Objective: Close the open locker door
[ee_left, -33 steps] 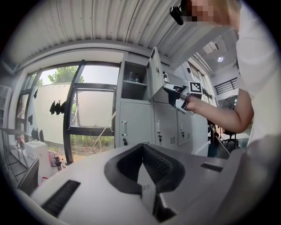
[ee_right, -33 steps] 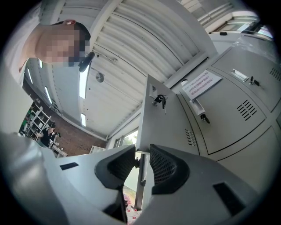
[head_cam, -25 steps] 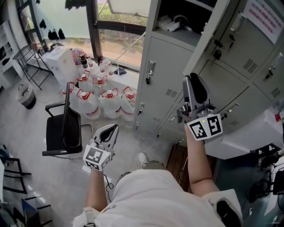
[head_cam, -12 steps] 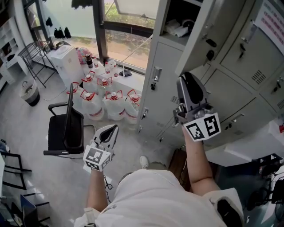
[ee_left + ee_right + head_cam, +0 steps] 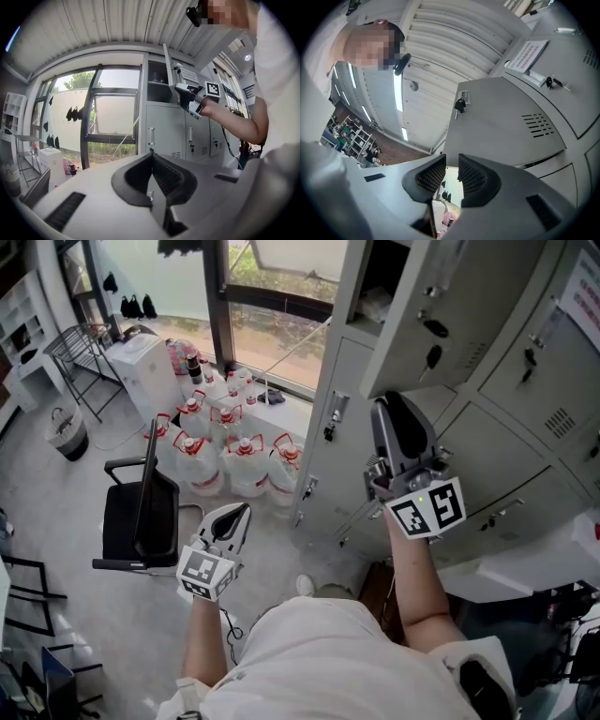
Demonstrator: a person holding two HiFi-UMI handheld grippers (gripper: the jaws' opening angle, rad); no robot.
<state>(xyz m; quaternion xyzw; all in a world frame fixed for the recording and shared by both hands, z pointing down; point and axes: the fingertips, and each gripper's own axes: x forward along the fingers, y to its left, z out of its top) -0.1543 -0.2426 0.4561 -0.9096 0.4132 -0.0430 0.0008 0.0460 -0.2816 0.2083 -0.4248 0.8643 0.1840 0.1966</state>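
Locker door [image 5: 478,306]: pale grey painted sheet metal, smooth, satin. Lockers [image 5: 525,427]: same finish, bright metal handles [image 5: 335,416]. Left gripper [image 5: 246,507]: matt grey plastic shell, black ribbed pads [image 5: 164,174]. Water jugs [image 5: 246,463]: clear glossy plastic, red caps. Chair [image 5: 136,521]: matt black. Floor [image 5: 56,521]: smooth grey, slight sheen. Shirt [image 5: 319,662]: white cloth. Ceiling [image 5: 440,42]: ribbed white sheet.

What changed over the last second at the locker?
The right hand-held gripper moved left with the open grey metal locker door, which has swung partly toward shut. Its jaws have just been closing, with nothing clamped between them. The left hand-held gripper stayed low and shut, and the black chair stayed put.
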